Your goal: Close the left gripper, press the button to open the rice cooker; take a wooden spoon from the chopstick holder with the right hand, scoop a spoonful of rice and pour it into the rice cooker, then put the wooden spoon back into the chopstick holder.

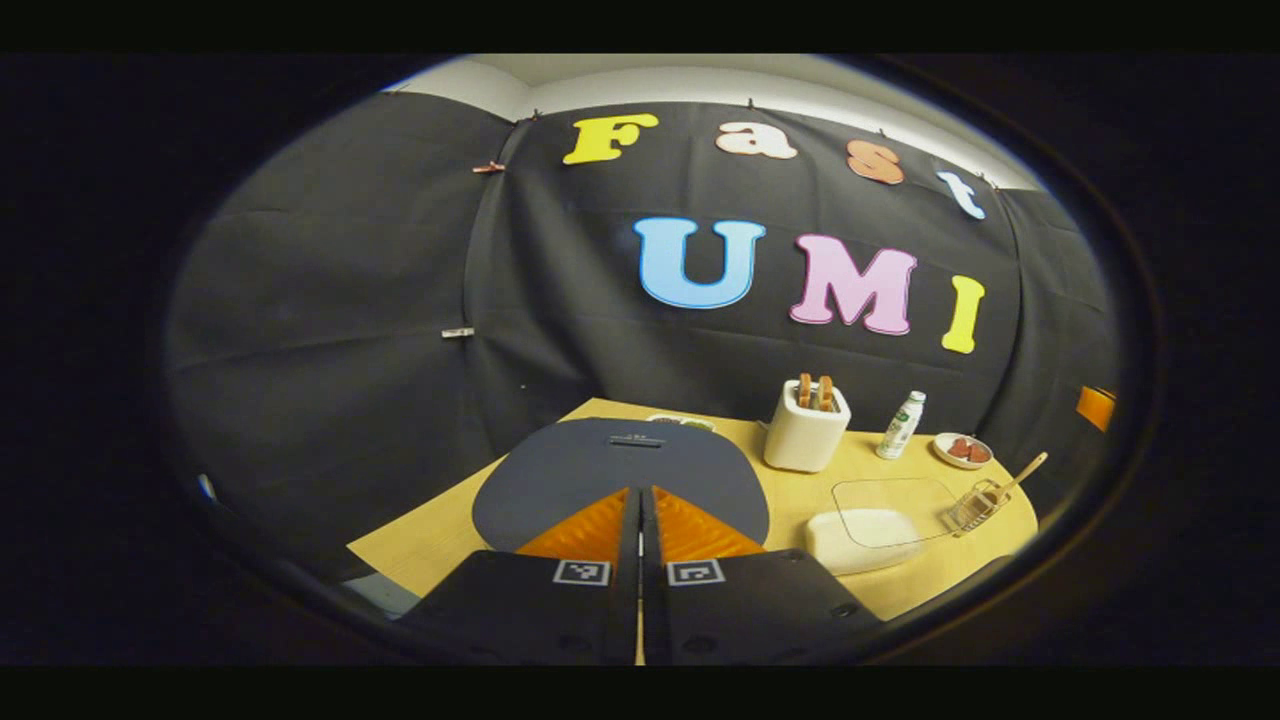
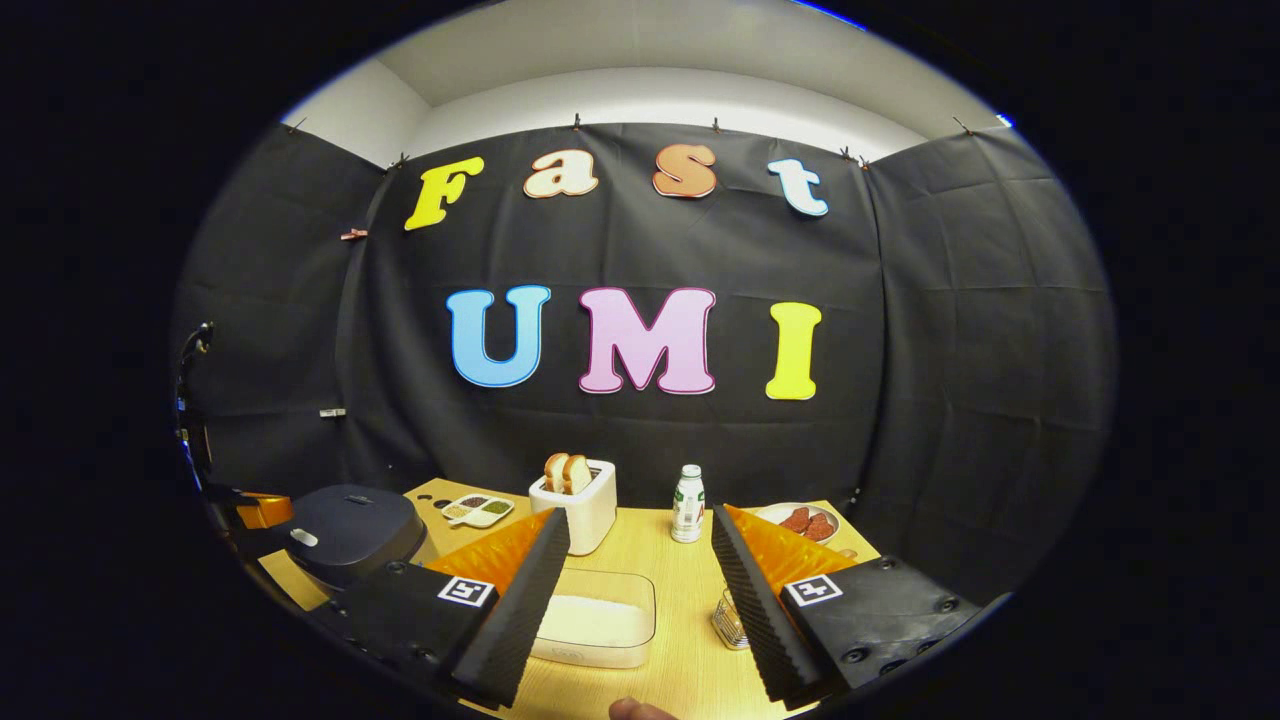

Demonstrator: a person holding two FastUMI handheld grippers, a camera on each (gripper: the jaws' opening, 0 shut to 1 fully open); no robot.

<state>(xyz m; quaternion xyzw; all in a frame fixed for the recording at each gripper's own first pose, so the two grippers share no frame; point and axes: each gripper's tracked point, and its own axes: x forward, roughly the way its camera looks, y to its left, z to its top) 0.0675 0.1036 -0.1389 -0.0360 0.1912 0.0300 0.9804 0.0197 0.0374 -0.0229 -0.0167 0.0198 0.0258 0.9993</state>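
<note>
The clenched left tool [image 1: 640, 500] hangs directly over the rice cooker [image 1: 620, 470], its button [image 1: 636, 440] just ahead; the right tool [image 2: 640, 560] is released.

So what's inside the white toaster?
Two slices of toast stick up out of the toaster. Only their tops show; the lower parts are hidden inside the slots.

**Your booth: dark cloth, pale table**

You face a black cloth wall [image 2: 620, 440] across the middle of the right gripper view, creased and clipped along its top edge; above it, at the upper frame, you see a white wall [image 2: 650, 95] brightly lit; low in the frame lies a light wooden table [image 2: 690, 650].
</note>
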